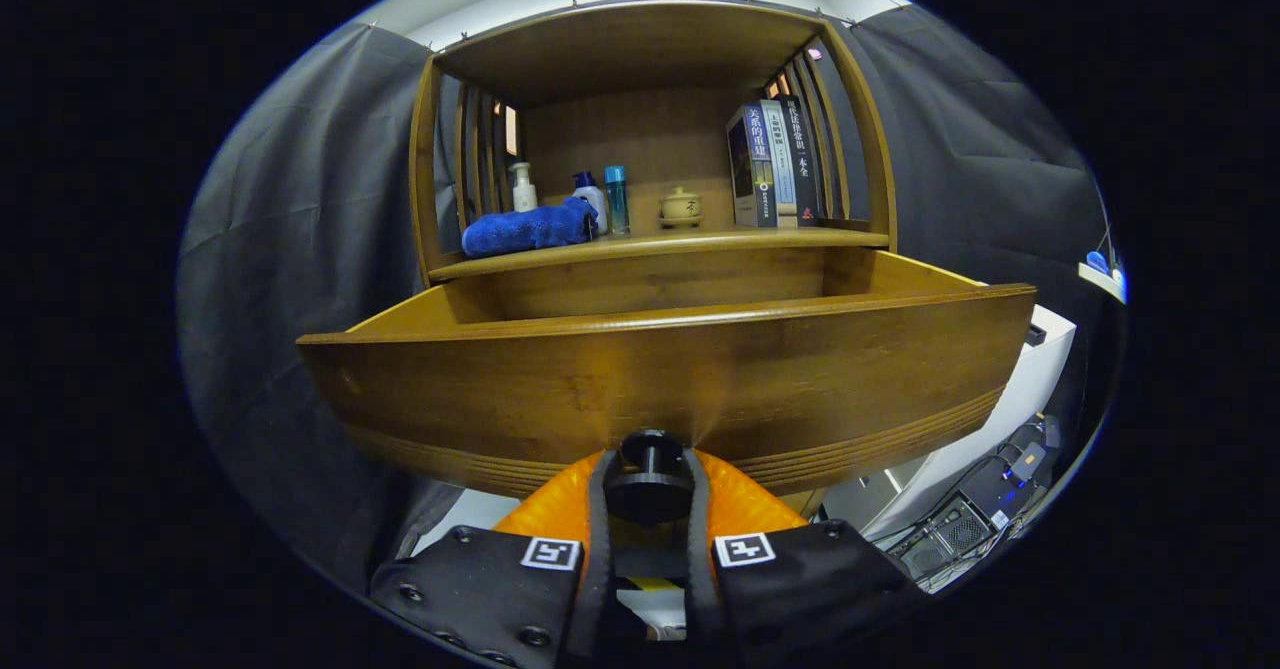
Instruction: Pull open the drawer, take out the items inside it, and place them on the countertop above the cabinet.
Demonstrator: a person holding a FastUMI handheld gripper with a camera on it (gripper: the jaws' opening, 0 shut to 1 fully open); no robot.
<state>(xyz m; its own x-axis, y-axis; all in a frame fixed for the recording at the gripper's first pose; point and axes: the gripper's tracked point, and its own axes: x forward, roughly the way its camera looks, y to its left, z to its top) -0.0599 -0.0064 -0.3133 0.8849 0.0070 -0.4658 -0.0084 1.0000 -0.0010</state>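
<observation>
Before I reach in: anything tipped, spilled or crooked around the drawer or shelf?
Nothing stands out. The drawer is pulled out level, with the gripper fingers closed on its knob. On the countertop the blue towel, bottles, small lidded pot and books sit tidy. The drawer's inside is hidden.

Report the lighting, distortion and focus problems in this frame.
Gripper view: fisheye bows the drawer front into a curve; light falls on the countertop while the drawer's inside stays hidden behind its front; the knob, gripped between the tool fingers, looks dark and soft.
</observation>
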